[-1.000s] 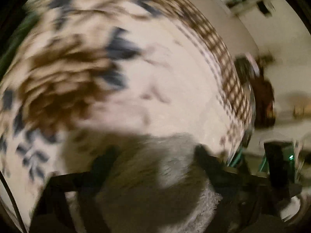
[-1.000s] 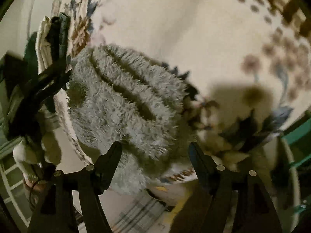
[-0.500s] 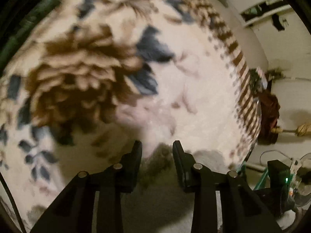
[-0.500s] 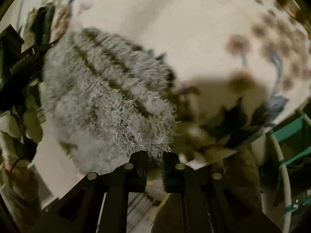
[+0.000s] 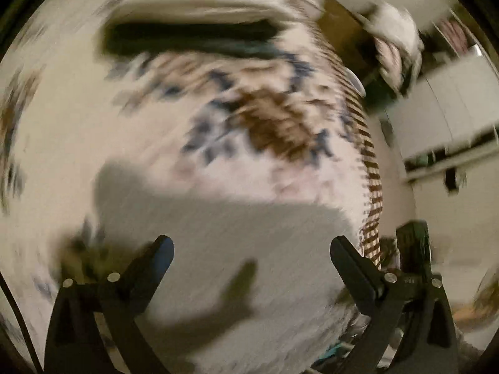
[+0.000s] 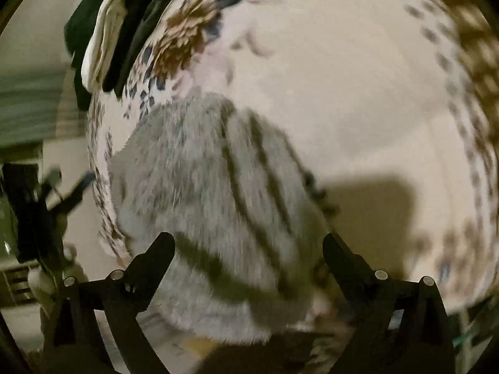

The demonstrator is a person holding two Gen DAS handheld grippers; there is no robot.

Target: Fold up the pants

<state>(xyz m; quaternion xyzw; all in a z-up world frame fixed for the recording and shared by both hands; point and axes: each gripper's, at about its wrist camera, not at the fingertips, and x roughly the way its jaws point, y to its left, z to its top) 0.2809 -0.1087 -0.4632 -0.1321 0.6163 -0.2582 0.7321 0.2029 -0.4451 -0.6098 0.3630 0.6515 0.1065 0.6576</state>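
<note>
**Both tongs spread wide above the folded grey pants**

The fuzzy grey pants (image 6: pixel 212 205) lay in a folded bundle on a cream blanket with brown and blue flowers (image 6: pixel 358 78), close to its checked border. In the right wrist view dark creases ran across the pile of the fabric, and the bundle filled the space just ahead of the right tongs (image 6: pixel 248 247), whose jaws stood wide apart and held nothing. The left tongs (image 5: pixel 251 251) were likewise spread wide, with the grey fabric (image 5: pixel 249 265) directly beneath and between the fingers; the view was badly smeared, so whether the tips touched the cloth could not be told. At the far side of the blanket sat a stack of folded clothes (image 6: pixel 118 28), dark and white layers together, also visible as a dark band in the left view (image 5: pixel 187 39). A shadow (image 6: pixel 371 215) fell on the blanket right of the pants.
</note>
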